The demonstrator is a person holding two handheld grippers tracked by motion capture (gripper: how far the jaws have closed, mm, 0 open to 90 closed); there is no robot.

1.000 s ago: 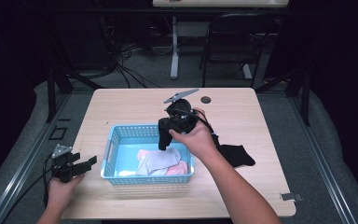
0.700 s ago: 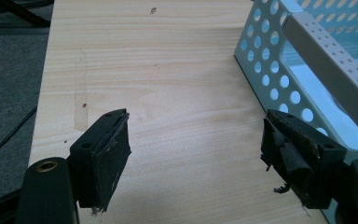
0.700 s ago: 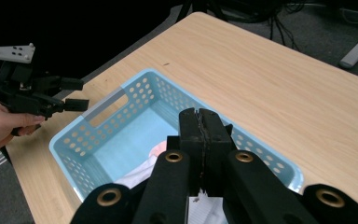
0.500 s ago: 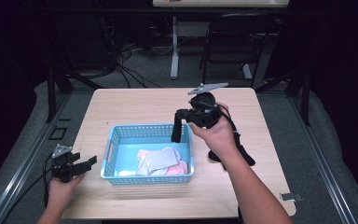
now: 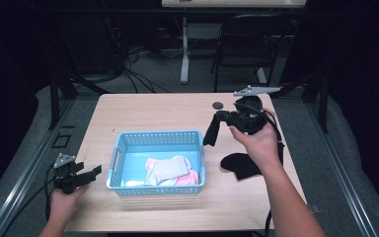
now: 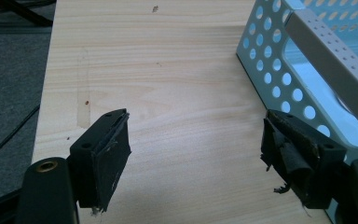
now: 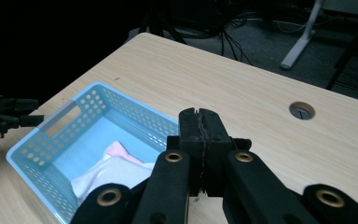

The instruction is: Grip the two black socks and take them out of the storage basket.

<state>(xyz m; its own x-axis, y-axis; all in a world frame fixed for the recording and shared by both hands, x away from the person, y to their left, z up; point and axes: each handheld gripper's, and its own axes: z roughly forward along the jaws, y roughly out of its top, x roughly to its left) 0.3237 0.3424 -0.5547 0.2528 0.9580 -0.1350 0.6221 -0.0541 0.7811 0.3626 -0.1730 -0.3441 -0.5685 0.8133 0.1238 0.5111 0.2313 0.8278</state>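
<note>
**Closed claw, loose black sock: where the pick-up could slip**

The right claw (image 5: 208,141) hangs above the bench (image 5: 148,108) just right of the basket (image 5: 158,134), its jaws pressed together with nothing between them. The black sock (image 5: 239,165) lies flat on the bench to the right of the basket, partly under the person's right wrist. Pink and white socks (image 5: 170,170) already sit inside the basket.

The main risk is coming down on the black sock with the jaws unopened, which would only push or bunch it. A shallow pinch on one edge could let the sock slide out on the way over the basket's right wall. The trailing cable right of the basket could also drag the sock.

The left claw (image 5: 93,174) rests left of the basket, jaws spread and empty, not touching it, so a knock from the right could shove the light basket sideways
</note>
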